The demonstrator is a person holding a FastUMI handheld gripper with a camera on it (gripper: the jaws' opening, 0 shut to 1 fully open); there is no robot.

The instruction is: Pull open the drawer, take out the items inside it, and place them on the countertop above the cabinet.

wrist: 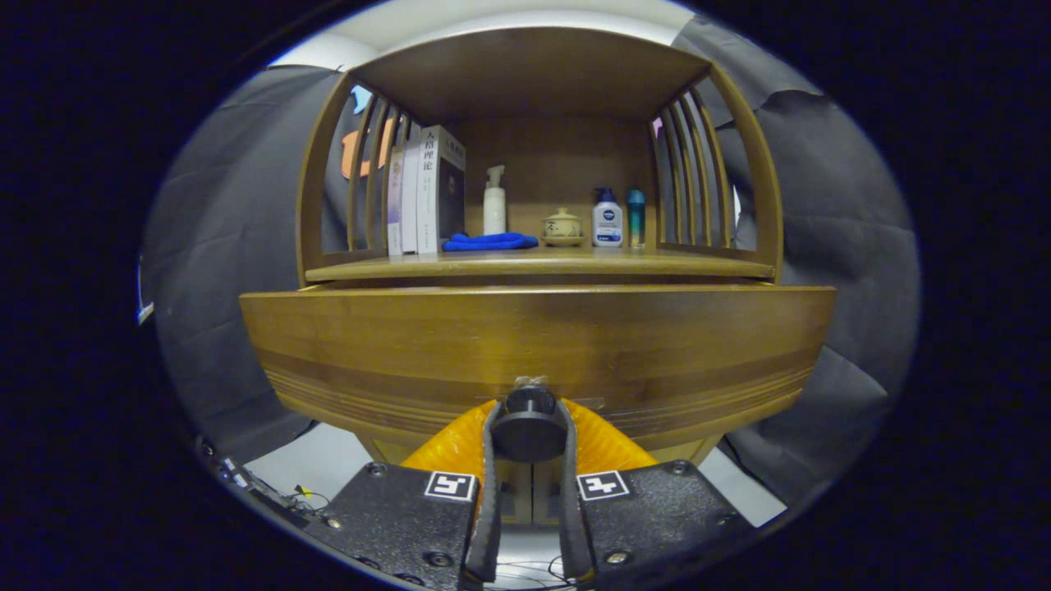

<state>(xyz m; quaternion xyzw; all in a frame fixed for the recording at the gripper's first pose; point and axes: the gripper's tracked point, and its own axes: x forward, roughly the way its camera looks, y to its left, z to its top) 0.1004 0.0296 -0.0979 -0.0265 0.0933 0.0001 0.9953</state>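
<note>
gripper view: looking straight at the wooden cabinet's curved drawer front, with the gripper at its lower middle.
tongs: the two fingers are closing on the round dark knob of the drawer, one finger pressing each side of it, so they are gripping the knob.
drawer: the front is sitting forward of the shelf edge above it; how far it is open, i cannot tell, and its inside is hidden.
items inside: nothing of them is showing from this angle.
countertop: the wooden shelf surface above the drawer is already carrying upright books, a white pump bottle, a folded blue cloth, a small lidded ceramic pot, a white-and-blue lotion bottle and a slim teal bottle.
risk, slipping: the knob is round and smooth-looking, so a pull that is angling up or sideways is likely to let the fingers slide off it.
risk, jamming: an off-axis pull is probably going to bind the drawer in its runners.
risk, crowding: free space is lying mostly along the shelf's front edge, so placing items later is risking knocking the bottles over.
risk, overpull: drawing too far is possibly going to tip the drawer out.
</note>
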